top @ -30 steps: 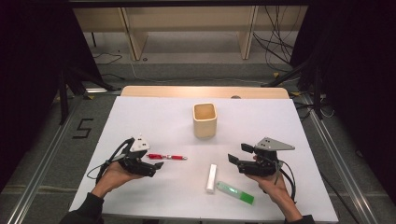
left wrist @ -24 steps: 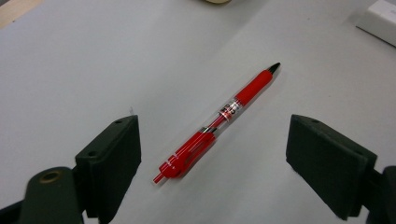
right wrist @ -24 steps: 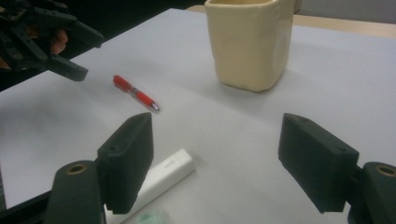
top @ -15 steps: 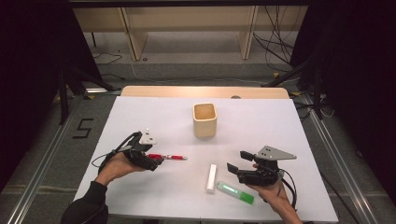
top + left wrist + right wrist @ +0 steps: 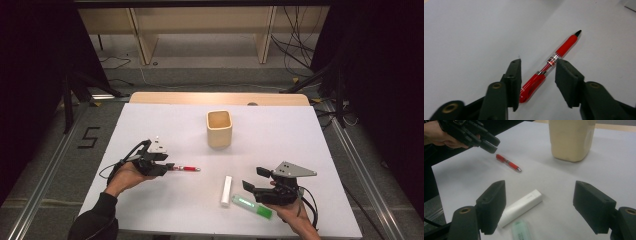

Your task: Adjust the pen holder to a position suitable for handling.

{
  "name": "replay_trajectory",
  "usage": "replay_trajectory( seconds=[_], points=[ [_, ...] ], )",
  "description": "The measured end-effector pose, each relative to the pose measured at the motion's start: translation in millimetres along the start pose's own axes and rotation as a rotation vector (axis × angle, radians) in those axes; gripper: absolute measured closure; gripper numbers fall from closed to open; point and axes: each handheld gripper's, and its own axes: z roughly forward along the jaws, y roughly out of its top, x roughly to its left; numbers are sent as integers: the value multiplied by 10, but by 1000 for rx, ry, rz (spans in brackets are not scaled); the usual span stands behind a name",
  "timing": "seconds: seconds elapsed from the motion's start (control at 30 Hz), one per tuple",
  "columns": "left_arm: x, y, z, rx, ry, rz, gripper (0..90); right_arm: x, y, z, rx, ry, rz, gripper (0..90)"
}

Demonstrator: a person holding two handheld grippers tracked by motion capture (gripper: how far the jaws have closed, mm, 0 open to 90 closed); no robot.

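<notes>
On the white worktop (image 5: 150,125), a red pen with a clear middle and black tip (image 5: 549,66) lies flat at the left, its capped end between the jaws of the left claw (image 5: 537,75); those jaws have just been closing around it, yet a gap shows on either side of the barrel and neither pad presses it. Toward the far middle stands a cream, square-mouthed cup (image 5: 219,129), upright; what shows of its inside is bare. At the right, the right claw (image 5: 540,205) hovers with jaws spread wide above a white, flat rectangular stick (image 5: 520,207), which lies just beside a pale green tube (image 5: 520,232), nearer the person. Both lie well apart from the cup.
</notes>
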Motion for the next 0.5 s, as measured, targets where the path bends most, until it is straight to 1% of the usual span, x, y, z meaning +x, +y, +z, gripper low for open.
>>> replay_trajectory(
  seconds=[0.03,0.1,0.17,0.2,0.3,0.4,0.5],
  points=[
    [2,0,0,-1,1,0,656,8,-2,-2,0,-1,1,274],
    [10,1,7,4,21,-5,748,16,-5,-3,1,3,-2,274],
    [32,0,22,6,34,-18,866,24,-8,-5,0,3,-3,274],
    [39,-2,32,9,30,-30,892,28,-10,-7,-2,4,-2,274],
    [76,-27,89,39,41,-48,894,40,-14,-12,-2,5,-3,274],
    [115,-61,133,48,51,-75,894,59,-18,-16,-2,9,-4,274],
    [163,-96,154,58,53,-92,895,74,-24,-19,0,12,-5,273]
  ],
)
